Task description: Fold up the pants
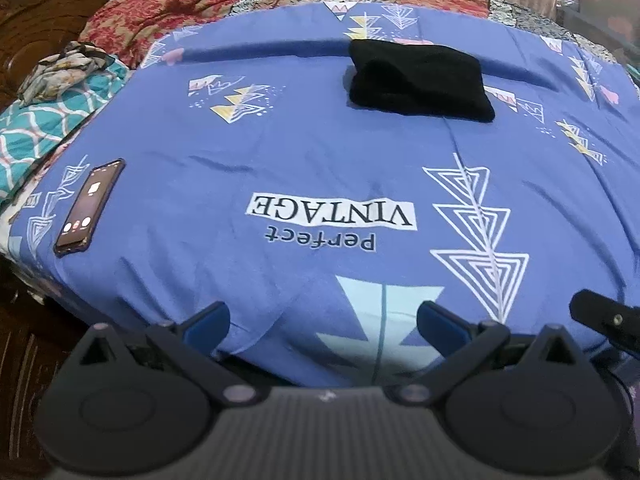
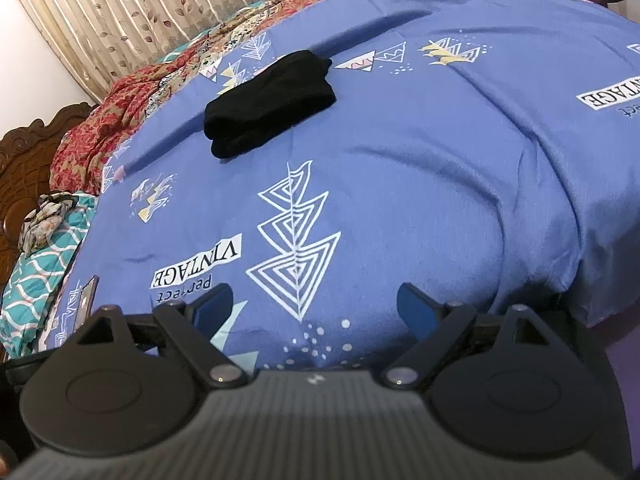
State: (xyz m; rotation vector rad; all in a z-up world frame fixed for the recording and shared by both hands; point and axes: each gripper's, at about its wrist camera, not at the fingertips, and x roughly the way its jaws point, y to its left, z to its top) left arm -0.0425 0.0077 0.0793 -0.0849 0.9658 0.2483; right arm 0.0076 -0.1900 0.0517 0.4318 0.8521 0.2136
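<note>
The black pants [image 1: 420, 80] lie folded into a small thick rectangle on the far part of the blue patterned bedsheet [image 1: 280, 152]. They also show in the right wrist view [image 2: 270, 102], far and left of centre. My left gripper [image 1: 323, 322] is open and empty, low over the near edge of the bed, far from the pants. My right gripper [image 2: 316, 304] is open and empty, also over the near edge. A part of the right gripper [image 1: 600, 316] shows at the right of the left wrist view.
A phone [image 1: 90, 208] with a lit screen lies on the sheet at the near left; it also shows in the right wrist view [image 2: 86, 300]. Red and teal patterned cloths [image 1: 160, 12] are piled at the far left by a carved wooden headboard [image 1: 36, 28]. Curtains [image 2: 140, 8] hang behind.
</note>
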